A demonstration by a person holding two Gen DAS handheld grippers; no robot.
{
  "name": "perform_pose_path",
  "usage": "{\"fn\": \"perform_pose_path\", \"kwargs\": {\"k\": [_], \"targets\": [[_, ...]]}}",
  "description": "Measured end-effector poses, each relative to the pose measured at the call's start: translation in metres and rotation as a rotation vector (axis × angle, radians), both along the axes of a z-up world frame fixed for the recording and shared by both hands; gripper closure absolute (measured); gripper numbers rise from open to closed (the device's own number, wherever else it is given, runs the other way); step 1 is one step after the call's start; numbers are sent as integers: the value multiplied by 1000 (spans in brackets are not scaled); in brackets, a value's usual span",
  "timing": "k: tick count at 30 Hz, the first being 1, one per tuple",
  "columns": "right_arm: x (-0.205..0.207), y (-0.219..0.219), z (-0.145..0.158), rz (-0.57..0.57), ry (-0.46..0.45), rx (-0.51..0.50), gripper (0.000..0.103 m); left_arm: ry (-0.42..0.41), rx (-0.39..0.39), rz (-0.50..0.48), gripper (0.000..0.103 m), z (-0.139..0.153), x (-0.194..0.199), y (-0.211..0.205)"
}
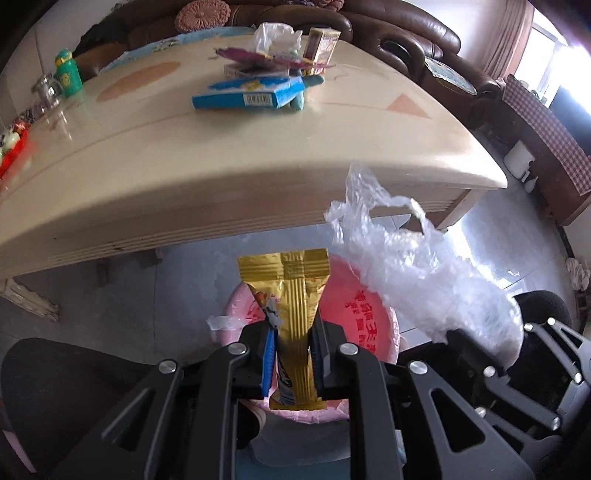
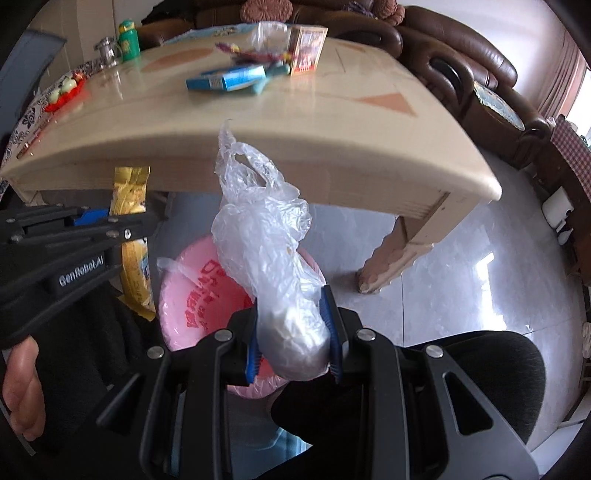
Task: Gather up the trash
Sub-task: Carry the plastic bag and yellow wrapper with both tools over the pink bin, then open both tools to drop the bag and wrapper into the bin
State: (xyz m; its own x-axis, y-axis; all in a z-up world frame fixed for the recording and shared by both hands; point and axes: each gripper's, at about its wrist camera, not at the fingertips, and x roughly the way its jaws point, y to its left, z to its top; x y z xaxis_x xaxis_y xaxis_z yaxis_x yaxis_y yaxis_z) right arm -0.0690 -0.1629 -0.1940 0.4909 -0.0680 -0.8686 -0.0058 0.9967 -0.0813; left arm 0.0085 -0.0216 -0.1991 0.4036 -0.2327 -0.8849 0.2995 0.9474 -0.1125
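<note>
The left tool (image 1: 291,347) clamped a gold wrapper (image 1: 295,295), the right tool (image 2: 291,332) a clear plastic bag (image 2: 266,236), both above a partly hidden pink bin (image 2: 192,295). Blurred litter (image 1: 251,92) lay on the cream surface (image 1: 184,166) before a brown sofa (image 1: 406,33).

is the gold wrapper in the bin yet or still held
Held, not in. The left gripper is shut on the gold wrapper, which hangs above the pink-lined bin.

Green bottle (image 1: 68,72) beside a glass jar (image 1: 46,90) on the cream table (image 1: 221,177), brown sofa (image 1: 424,37) behind.
</note>
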Motion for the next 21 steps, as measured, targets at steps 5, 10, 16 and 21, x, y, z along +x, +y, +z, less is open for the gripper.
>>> {"fn": "perform_pose_path", "kwargs": {"k": [5,10,16,21], "targets": [[10,0,-26,7,55,-3,74,56,-53,-25,87,-24,13,-4],[23,0,-51,11,110,-16,74,123,-61,-37,87,-58,29,-4],[40,0,-83,25,175,-42,74,218,-41,-25,87,-104,49,-4],[47,0,-106,40,233,-37,74,263,-25,-30,87,-127,55,-8]]}}
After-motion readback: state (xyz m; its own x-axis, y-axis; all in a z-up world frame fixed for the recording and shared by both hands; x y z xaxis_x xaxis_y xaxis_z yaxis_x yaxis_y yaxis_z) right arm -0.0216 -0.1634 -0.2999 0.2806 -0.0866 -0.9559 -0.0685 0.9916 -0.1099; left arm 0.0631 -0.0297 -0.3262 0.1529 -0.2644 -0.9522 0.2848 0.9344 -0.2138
